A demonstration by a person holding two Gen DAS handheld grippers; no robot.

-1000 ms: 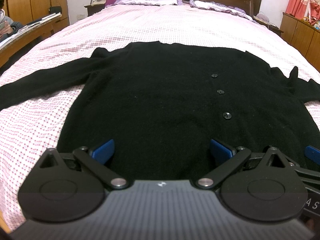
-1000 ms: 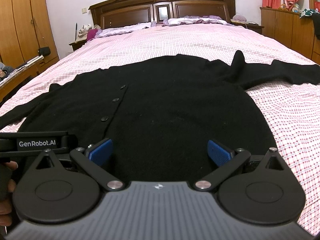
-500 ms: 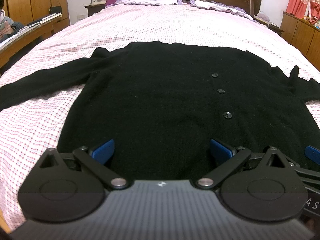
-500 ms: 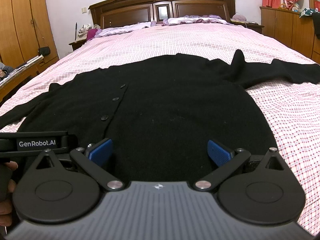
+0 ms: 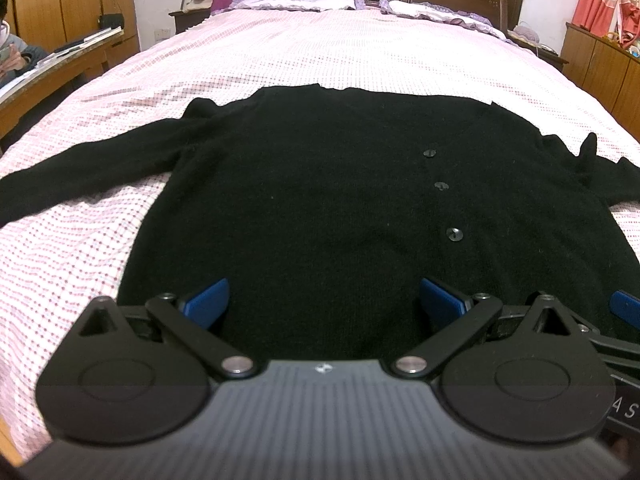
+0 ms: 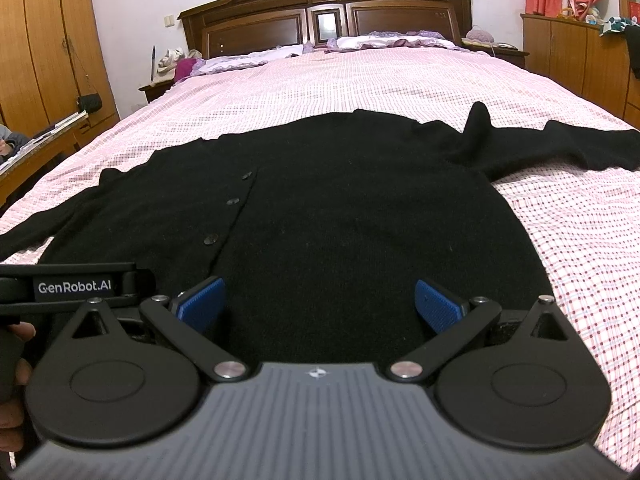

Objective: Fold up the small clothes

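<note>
Left wrist view: the left hand-held gripper (image 5: 323, 300) gapes wide, gripping nothing, above the hem of a black cardigan (image 5: 340, 200) spread flat on the bed (image 5: 320, 52).

Right wrist view: the right hand-held gripper (image 6: 319, 300) is equally wide, empty, over the same hem.

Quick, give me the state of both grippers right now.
Left gripper: open, holding nothing, above the near hem of the black cardigan.
Right gripper: open, holding nothing, above the same hem.
</note>
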